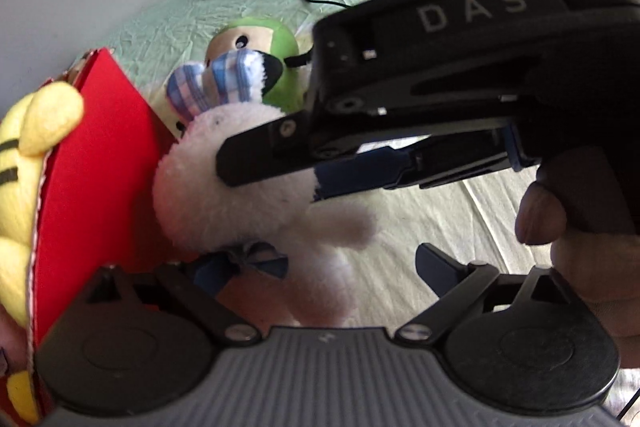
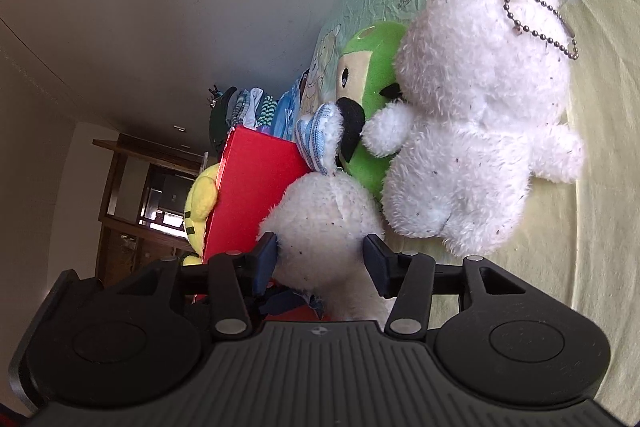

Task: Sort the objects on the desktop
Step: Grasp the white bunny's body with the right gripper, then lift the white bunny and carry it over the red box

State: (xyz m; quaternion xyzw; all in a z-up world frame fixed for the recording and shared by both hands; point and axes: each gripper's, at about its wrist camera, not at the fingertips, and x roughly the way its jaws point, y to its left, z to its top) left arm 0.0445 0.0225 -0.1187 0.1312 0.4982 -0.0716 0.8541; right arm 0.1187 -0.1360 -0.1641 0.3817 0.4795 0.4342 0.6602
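Pinching the round white head of a plush lamb, the right gripper has one finger on each side of it, pressed into the fur. The lamb, with blue checked ears and a blue bow at its neck, leans against a red box, touching its side. A yellow toy sits on the box's far side from the lamb. Behind the lamb lies a green plush, and just beside that a white rabbit with a bead chain. All rest on a pale sheet. The left gripper hovers near the lamb's body, jaws spread, holding nothing.
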